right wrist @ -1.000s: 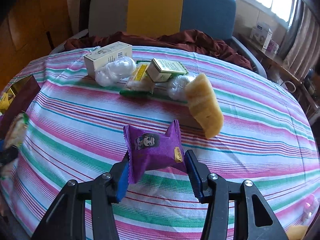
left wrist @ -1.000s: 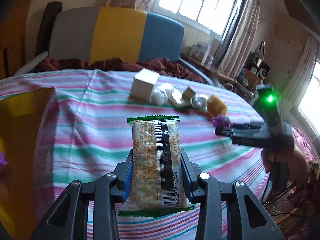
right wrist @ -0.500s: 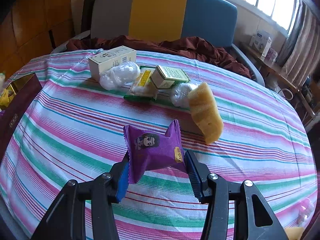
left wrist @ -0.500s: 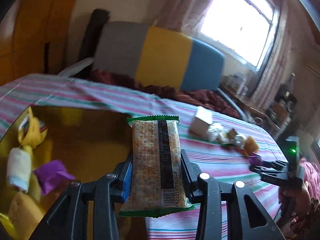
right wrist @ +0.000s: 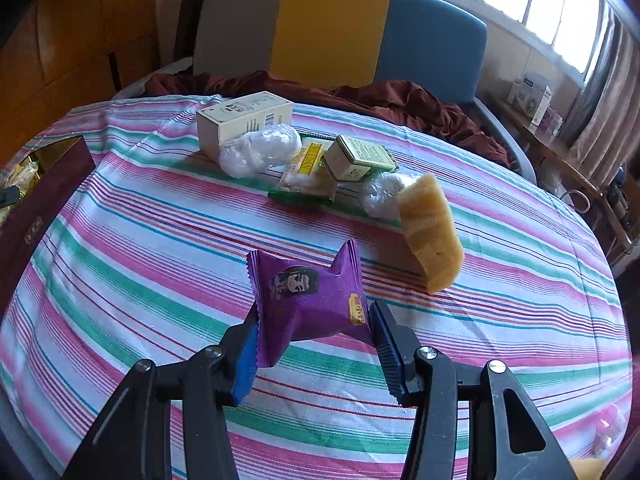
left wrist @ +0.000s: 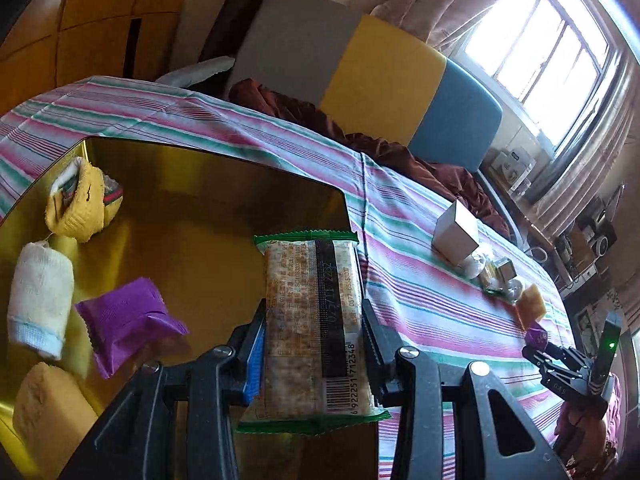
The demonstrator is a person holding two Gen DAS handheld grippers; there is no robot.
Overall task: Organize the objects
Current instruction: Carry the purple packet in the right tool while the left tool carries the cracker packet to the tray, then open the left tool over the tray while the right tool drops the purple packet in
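My left gripper [left wrist: 314,356] is clamped on a cracker packet [left wrist: 312,320] with green crimped ends and a barcode at its near end, held lengthwise between the pads above the gold-lined box [left wrist: 200,216]. In that box I see a yellow knitted piece [left wrist: 78,208] at the far left, a white rolled cloth [left wrist: 38,296] nearer, a purple snack pouch [left wrist: 128,324] beside it and a yellow sponge [left wrist: 44,412] in the near corner. The box sits on the striped cloth of the bench [left wrist: 420,300].

My right gripper [right wrist: 314,344] is closed on another purple pouch [right wrist: 306,300] with a cartoon face, its sides pinched between the blue pads, held above the bench [right wrist: 140,264]. Beyond it a yellow sponge wedge [right wrist: 432,236] stands tilted on the cloth, touching a clear plastic-wrapped ball [right wrist: 382,194]. Farther back lie a small green-and-white tin [right wrist: 358,158], a green-edged snack packet [right wrist: 306,178], a white wrapped bundle [right wrist: 260,152] and a cream carton [right wrist: 244,120], all clustered together. The dark red outer wall of the box [right wrist: 36,208] shows at the left edge
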